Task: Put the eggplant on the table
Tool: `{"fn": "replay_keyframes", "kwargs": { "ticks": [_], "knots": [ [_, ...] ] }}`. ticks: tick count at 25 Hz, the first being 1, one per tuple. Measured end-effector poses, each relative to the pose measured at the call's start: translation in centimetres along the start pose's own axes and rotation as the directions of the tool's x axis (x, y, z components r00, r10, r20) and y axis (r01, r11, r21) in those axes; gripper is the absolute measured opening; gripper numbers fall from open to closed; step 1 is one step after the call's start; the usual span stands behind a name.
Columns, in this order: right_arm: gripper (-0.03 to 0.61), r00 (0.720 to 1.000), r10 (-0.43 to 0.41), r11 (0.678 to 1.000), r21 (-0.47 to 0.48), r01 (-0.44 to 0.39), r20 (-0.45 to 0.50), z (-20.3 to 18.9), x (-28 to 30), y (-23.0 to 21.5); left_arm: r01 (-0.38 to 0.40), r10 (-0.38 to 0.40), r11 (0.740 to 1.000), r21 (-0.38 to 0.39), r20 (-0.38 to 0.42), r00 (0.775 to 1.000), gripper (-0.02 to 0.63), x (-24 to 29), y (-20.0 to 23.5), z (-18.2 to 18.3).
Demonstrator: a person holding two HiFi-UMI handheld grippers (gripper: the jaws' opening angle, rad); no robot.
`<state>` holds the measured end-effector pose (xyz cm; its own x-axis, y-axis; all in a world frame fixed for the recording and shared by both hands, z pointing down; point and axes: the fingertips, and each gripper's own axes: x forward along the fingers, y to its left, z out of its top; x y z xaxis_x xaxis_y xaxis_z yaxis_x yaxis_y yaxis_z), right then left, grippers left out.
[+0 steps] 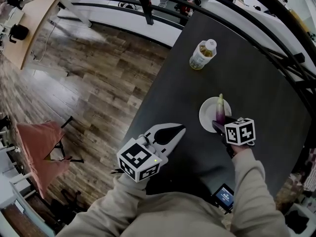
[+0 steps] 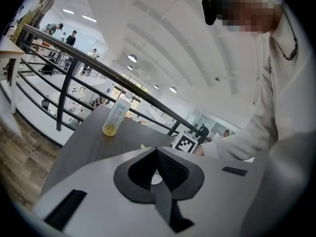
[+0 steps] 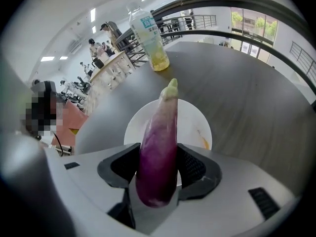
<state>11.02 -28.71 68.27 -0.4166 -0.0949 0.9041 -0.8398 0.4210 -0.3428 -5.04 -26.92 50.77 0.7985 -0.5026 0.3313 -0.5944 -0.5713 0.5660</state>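
Note:
A long purple eggplant (image 1: 220, 110) (image 3: 160, 147) with a pale green stem tip lies over a small white plate (image 1: 206, 116) (image 3: 197, 125) on the dark table (image 1: 247, 73). My right gripper (image 1: 220, 125) (image 3: 158, 169) points steeply down at the plate's near side. It is shut on the eggplant's thick end, with both pads against its sides. My left gripper (image 1: 180, 129) (image 2: 157, 153) hovers near the table's front left part, left of the plate. Its jaws are shut with nothing between them.
A clear bottle (image 1: 203, 54) (image 2: 116, 115) (image 3: 149, 36) with yellow liquid stands farther back on the table. A black railing (image 1: 148, 4) runs behind the table. Wooden floor and a pink-draped chair (image 1: 42, 147) lie to the left. A small screen device (image 1: 224, 196) hangs by my right sleeve.

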Motion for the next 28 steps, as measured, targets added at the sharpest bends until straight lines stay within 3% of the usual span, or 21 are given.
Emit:
{"fn": "replay_keyframes", "kwargs": {
  "ticks": [18, 28],
  "knots": [
    [0.291, 0.998, -0.064, 0.995, -0.076, 0.062, -0.019, 0.1, 0.4, 0.1, -0.006, 0.006, 1.000, 0.010, 0.008, 1.000, 0.000, -1.0, 0.1, 0.6],
    [0.291, 0.998, -0.047, 0.997, -0.064, 0.049, 0.035, 0.5, -3.0, 0.6, 0.044, -0.044, 0.994, 0.100, 0.001, 0.999, 0.000, -0.3, -2.1, 3.6]
  ]
}}
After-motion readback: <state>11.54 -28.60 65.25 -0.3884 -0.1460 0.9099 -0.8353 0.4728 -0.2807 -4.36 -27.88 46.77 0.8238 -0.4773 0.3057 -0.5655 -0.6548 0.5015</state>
